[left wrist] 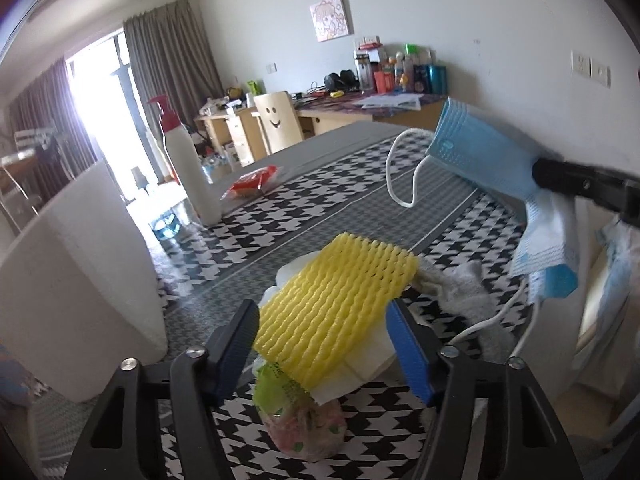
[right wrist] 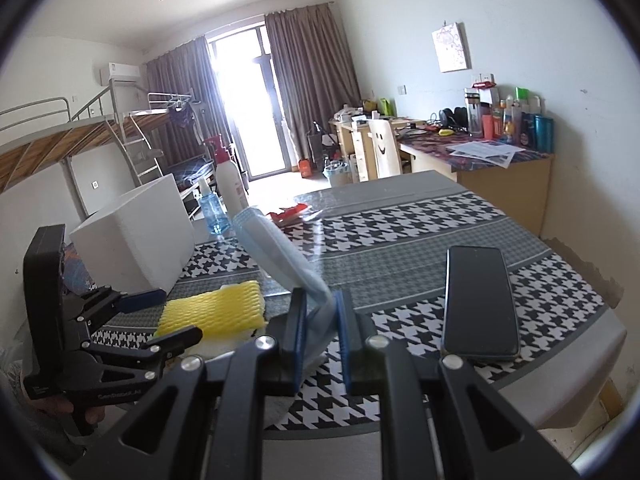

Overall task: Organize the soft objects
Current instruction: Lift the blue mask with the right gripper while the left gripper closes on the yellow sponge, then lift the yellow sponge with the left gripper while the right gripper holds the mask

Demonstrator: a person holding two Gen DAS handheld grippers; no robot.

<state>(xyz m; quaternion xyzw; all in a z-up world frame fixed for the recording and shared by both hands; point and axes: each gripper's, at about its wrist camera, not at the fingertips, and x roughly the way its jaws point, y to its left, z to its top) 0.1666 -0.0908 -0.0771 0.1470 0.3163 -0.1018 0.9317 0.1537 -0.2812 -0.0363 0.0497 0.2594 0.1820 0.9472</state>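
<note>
A yellow foam net sleeve (left wrist: 336,300) lies on white tissue and a plastic packet (left wrist: 304,424) on the houndstooth table. My left gripper (left wrist: 324,344) is open with its jaws on either side of the sleeve's near end, apart from it. My right gripper (right wrist: 320,332) is shut on a blue face mask (right wrist: 276,252) and holds it above the table. In the left wrist view the mask (left wrist: 480,152) hangs at the right with its white ear loop dangling. A grey cloth (left wrist: 464,292) lies right of the sleeve. The sleeve also shows in the right wrist view (right wrist: 212,312).
A white foam box (left wrist: 76,280) stands at the left, also in the right wrist view (right wrist: 140,236). A white pump bottle (left wrist: 188,160) and a red packet (left wrist: 252,184) sit further back. A black phone (right wrist: 480,300) lies at the table's right.
</note>
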